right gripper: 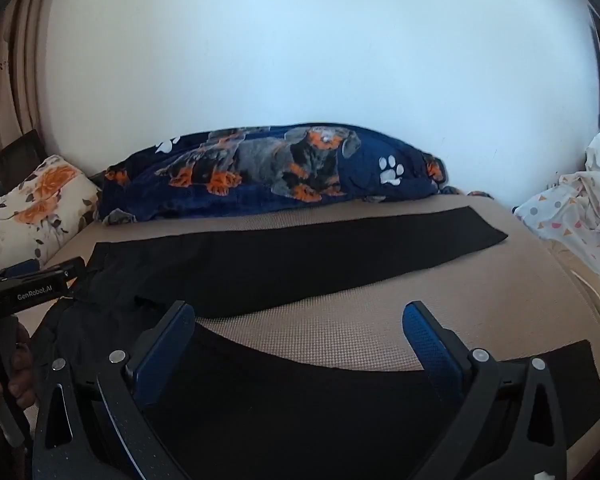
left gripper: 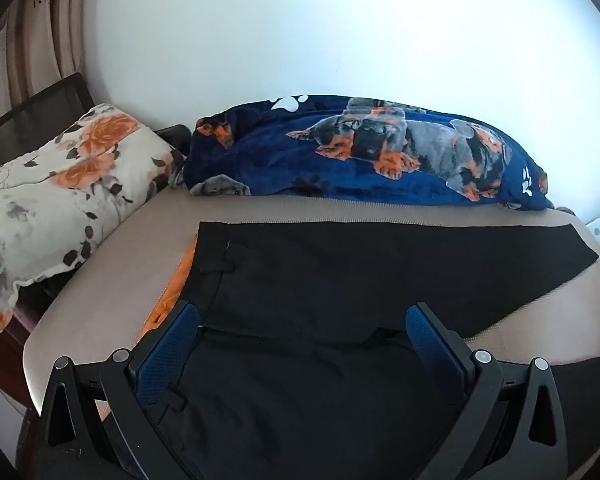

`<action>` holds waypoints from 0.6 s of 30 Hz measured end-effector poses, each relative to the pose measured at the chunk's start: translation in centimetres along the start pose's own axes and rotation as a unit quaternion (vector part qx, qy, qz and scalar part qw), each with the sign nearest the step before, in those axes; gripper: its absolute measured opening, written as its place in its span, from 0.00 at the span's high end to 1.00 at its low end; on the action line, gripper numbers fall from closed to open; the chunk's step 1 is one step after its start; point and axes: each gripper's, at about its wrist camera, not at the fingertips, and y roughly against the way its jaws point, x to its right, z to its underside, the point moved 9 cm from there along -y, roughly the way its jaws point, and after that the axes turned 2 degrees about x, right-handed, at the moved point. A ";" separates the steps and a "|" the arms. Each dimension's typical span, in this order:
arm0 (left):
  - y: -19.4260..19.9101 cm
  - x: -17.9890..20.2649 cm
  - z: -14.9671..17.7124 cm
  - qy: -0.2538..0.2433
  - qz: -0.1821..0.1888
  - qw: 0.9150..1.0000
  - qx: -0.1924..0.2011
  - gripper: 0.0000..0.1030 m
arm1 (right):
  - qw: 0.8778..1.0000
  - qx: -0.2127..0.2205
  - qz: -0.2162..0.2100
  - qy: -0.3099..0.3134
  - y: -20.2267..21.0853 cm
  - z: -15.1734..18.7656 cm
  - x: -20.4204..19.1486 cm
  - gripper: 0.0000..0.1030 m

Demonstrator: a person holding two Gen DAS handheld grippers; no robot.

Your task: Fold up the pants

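Note:
Black pants (left gripper: 340, 268) lie flat on a beige mattress (left gripper: 112, 292), waistband at the left, legs spread toward the right. My left gripper (left gripper: 302, 322) is open over the waist and crotch area, nothing between its blue pads. In the right wrist view the far leg (right gripper: 300, 252) runs across the bed and the near leg (right gripper: 300, 392) lies under my right gripper (right gripper: 300, 320), which is open and empty. The left gripper (right gripper: 40, 280) shows at the left edge of that view, by the waistband.
A blue dog-print blanket (left gripper: 360, 156) lies along the white wall behind the pants. A floral pillow (left gripper: 52, 196) sits at the left. White patterned bedding (right gripper: 580, 216) is piled at the right. An orange sheet edge (left gripper: 172, 288) shows beside the waistband.

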 end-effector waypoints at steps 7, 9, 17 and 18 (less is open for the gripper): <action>-1.2 -0.1 -0.3 -0.017 0.031 0.999 0.005 0.00 | 1.000 -0.013 0.003 0.013 -0.6 0.3 1.3 0.00; -1.7 -0.2 -0.4 -0.017 0.035 0.999 0.004 0.00 | 1.000 -0.019 0.004 0.017 -0.8 0.7 1.3 0.00; -4.5 -1.7 -0.1 -0.016 0.002 0.999 -0.029 0.00 | 0.999 -0.048 0.003 0.019 -2.8 1.1 0.6 0.00; -4.9 -2.3 -0.2 -0.015 -0.012 0.999 -0.032 0.00 | 0.998 -0.051 0.003 0.020 -3.0 1.2 0.5 0.00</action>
